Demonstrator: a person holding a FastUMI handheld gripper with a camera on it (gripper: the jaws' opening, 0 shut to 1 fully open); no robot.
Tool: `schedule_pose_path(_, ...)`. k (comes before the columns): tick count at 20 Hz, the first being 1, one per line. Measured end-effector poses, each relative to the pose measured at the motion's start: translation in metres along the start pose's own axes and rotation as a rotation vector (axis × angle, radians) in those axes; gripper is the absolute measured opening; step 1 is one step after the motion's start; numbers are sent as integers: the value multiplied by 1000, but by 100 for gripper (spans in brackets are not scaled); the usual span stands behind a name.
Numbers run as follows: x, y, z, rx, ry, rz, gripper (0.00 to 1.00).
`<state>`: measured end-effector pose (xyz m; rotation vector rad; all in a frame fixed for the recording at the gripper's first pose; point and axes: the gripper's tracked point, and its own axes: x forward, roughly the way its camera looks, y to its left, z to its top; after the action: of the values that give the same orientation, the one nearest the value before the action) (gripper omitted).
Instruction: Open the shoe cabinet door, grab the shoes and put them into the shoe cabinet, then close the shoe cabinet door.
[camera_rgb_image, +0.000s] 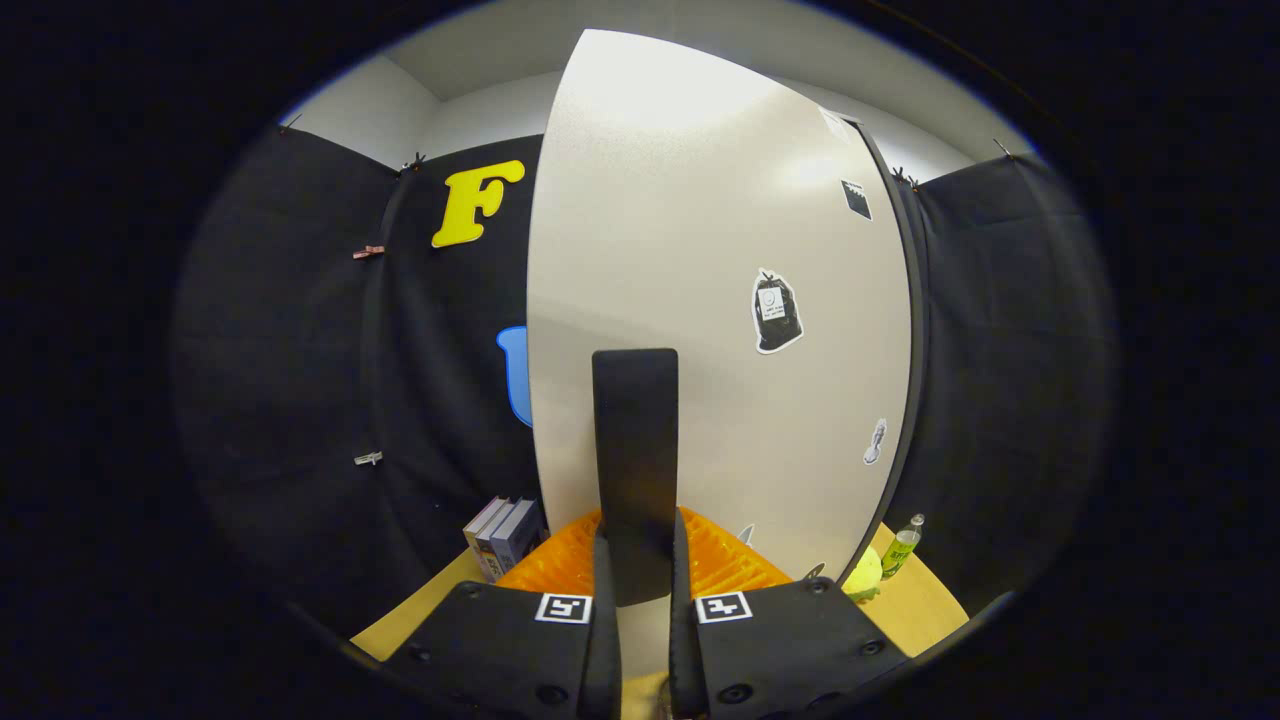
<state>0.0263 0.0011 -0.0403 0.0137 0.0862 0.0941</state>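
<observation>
My tongs (634, 580) are clenched on a flat black handle (635, 450) against the smooth, off-white cabinet door (700, 280).

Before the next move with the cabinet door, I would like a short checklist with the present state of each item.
1. Tool closed on the black upright door handle: ok, both fingers press it.
2. White speckled cabinet door swung open: ok, its left edge stands free.
3. Cabinet interior free for shoes: cannot tell, hidden behind the door.
4. Orange ribbed basket clear of the door: cannot tell.
5. Yellow-green ball and green bottle out of the swing: cannot tell.
</observation>
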Motion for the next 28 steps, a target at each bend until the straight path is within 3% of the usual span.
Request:
schedule_pose_path(9, -60, -57, 1, -10, 14, 47, 23)
schedule_pose_path(16, -93, -116, 2, -52, 14, -27, 22)
schedule_pose_path(21, -130, -176, 16, -57, -39, -187, 18)
schedule_pose_path(28, -206, -274, 28, -42, -88, -564, 15)
